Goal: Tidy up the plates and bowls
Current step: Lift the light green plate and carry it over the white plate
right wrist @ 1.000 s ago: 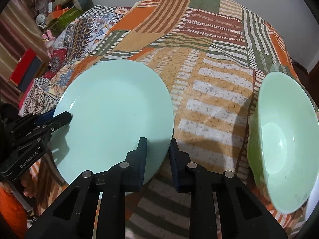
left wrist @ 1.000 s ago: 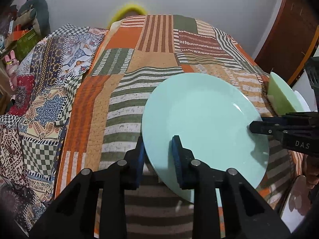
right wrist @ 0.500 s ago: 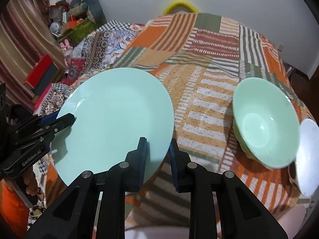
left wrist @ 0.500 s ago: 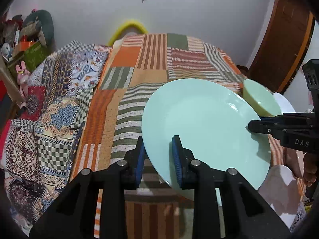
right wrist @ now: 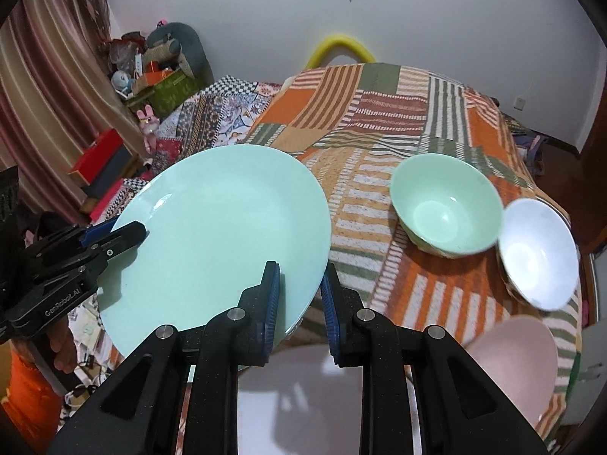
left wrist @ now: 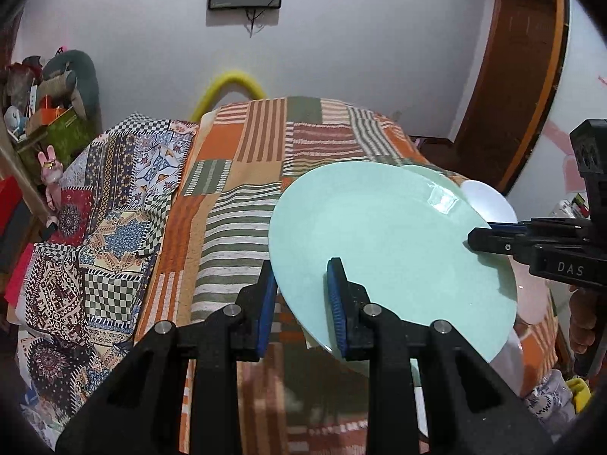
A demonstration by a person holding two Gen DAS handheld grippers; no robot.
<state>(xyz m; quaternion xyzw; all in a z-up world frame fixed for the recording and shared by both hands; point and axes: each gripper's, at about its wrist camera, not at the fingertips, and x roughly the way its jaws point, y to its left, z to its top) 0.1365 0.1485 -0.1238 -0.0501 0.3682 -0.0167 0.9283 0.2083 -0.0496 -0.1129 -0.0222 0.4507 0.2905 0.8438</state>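
Mint plate (left wrist: 387, 242) pinched by left claw (left wrist: 301, 295) and right claw (right wrist: 297, 299) (opposite rims), green bowl (right wrist: 447, 204) unobstructed only in right view

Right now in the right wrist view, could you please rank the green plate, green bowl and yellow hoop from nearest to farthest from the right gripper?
1. Green plate, clamped in the right gripper.
2. Green bowl, ahead right on the blanket.
3. Yellow hoop, behind the bed's far end.

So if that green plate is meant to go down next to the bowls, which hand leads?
Probably the right. Both grippers, left and right, clamp the green plate, but the green bowl and white bowl lie on the right gripper's side.
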